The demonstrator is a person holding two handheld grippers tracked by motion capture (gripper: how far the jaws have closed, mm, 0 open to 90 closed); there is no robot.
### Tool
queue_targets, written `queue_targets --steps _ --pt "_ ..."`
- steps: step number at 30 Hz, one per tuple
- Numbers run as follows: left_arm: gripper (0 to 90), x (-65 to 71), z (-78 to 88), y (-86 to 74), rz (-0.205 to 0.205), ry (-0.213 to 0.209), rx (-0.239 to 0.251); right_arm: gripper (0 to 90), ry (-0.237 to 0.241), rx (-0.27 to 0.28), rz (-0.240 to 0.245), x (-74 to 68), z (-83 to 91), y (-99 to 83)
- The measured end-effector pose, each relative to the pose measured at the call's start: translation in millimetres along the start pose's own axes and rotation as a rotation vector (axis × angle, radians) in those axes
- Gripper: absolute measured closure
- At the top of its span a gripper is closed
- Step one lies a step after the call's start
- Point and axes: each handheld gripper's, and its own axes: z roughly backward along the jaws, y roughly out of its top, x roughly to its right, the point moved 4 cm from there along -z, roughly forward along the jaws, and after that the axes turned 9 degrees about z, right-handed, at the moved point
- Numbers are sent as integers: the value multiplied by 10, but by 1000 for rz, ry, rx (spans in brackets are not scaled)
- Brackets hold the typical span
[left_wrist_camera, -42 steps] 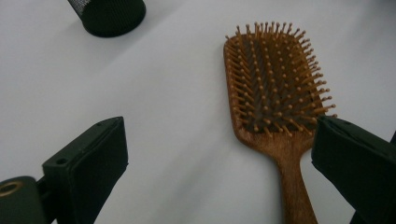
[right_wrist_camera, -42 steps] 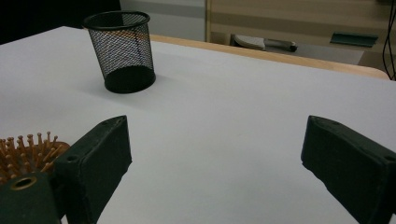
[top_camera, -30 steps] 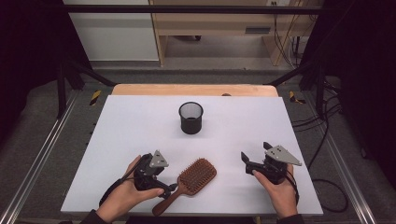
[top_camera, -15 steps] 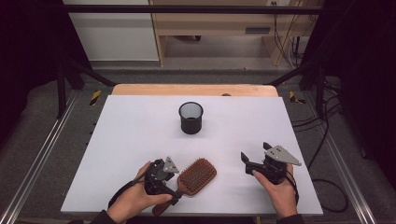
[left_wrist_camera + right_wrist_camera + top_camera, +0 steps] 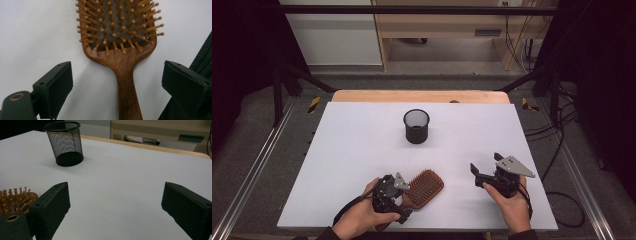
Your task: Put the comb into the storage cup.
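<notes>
A brown wooden paddle hairbrush lies bristles up near the front edge of the white table. My left gripper hovers low over it and is open. In the left gripper view the brush handle runs between the two black jaws, clear of both pads. These jaws have just been closing a little, with the handle between them. My right gripper rests at the front right, open with nothing in it. In the right gripper view its jaws frame bare table, with the brush head at the left edge.
A black wire-mesh cup stands upright at the table's middle, farther back; it rises in the right gripper view as the mesh cup. A wooden strip borders the far edge. Cables lie on the floor at the right.
My left gripper has moved right and down, from beside the brush handle to over it. The brush, the cup and the right gripper have stayed put.
</notes>
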Motion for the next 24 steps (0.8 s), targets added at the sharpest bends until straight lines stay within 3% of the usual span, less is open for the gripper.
queue_targets --steps 10,18,24 --pt "172 3 -43 -20 16 0 -27 83 2 -3 4 -2 1 -4" --pt "300 15 -67 -18 18 -5 -58 83 4 -5 6 -5 -2 -7" --pt "349 17 -63 0 27 -19 -72 83 4 -9 7 -5 -3 -10"
